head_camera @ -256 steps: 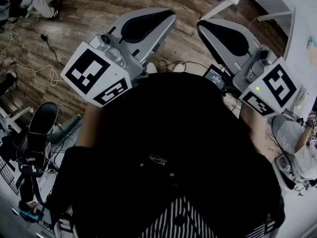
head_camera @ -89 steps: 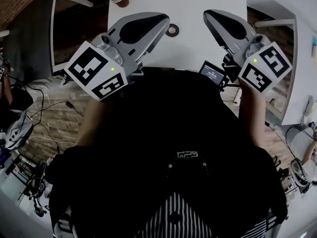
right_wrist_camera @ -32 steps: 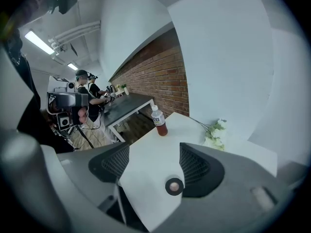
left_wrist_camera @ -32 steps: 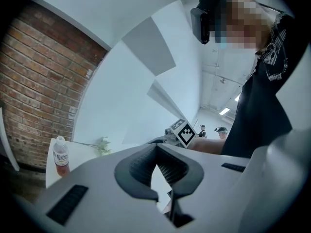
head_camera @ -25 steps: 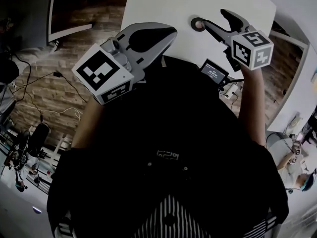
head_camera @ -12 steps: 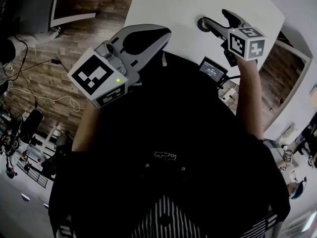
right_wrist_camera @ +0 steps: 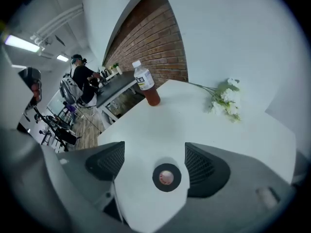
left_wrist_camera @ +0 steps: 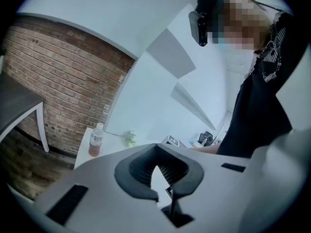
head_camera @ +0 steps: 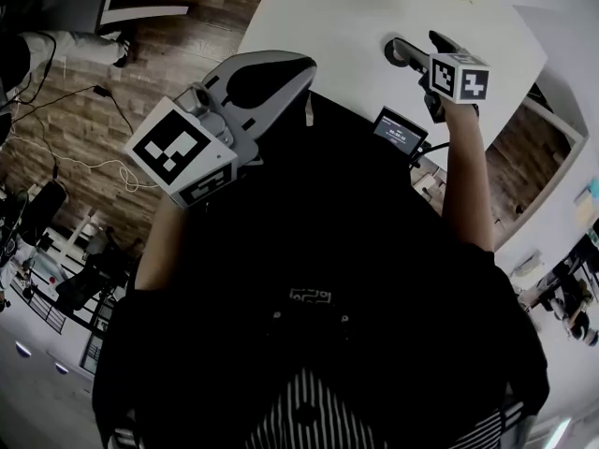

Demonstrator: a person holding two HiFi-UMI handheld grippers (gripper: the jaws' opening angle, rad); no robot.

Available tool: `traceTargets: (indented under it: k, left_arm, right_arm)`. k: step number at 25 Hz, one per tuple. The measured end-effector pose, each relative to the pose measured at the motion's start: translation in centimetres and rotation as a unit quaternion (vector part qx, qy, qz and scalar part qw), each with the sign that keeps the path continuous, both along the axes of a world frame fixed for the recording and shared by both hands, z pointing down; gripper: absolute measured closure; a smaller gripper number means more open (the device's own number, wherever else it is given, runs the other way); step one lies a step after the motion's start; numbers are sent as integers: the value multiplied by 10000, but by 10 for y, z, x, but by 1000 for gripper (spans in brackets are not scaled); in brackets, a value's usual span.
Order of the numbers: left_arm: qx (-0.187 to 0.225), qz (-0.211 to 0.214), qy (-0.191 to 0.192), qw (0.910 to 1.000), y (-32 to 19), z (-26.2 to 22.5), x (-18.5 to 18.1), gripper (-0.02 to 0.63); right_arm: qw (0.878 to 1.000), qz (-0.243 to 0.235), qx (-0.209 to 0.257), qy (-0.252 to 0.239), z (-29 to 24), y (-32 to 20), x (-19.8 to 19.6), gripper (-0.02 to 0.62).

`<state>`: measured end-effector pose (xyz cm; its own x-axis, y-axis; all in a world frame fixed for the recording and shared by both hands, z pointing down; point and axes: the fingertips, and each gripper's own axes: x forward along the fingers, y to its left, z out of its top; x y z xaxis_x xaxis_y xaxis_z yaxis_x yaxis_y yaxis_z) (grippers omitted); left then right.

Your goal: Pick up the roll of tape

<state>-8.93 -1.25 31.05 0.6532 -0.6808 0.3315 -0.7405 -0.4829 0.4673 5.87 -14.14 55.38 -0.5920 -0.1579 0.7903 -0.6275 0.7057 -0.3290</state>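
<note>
1. Lowered since a second ago, the right gripper is held over the table, jaws just spread wider.
2. The roll of tape is seen flat between them, untouched.
3. The left gripper is clenched, empty.

The head view is rendered dim and low in contrast – the dark clothing is underexposed, while the white table is nearly blown out. Both gripper views are bent by strong fisheye distortion, with blackened corners. Ceiling strip lights glare at upper left, and only a faint soft shadow is cast beside the tape roll.
</note>
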Motion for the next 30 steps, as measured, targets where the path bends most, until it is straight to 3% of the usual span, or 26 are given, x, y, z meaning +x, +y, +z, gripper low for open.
traceTargets:
  k: [11,16,23,27,30]
  left_arm:
    - [-97,-418,-70,9991,10,11,-8,600]
    - [-90,-522,-110,9985,21,9,-1,600]
    - [-70,-479,-245,9985,29,8,7,600]
    - [60,-449,-528,9976,33,12,4,600]
    - [1,-476,-488,9977,34,16,3,600]
  right_arm:
    - [9965,-349,-83,756,62,1,18,202]
    - [9951,-397,-362,825,82,13,25,199]
    - [9832,-840,-394,1570,123,30,46,199]
    - [9682,-1326,89,2122,145,35,53,209]
    - [9657,-1381,237,2186,145,36,52,210]
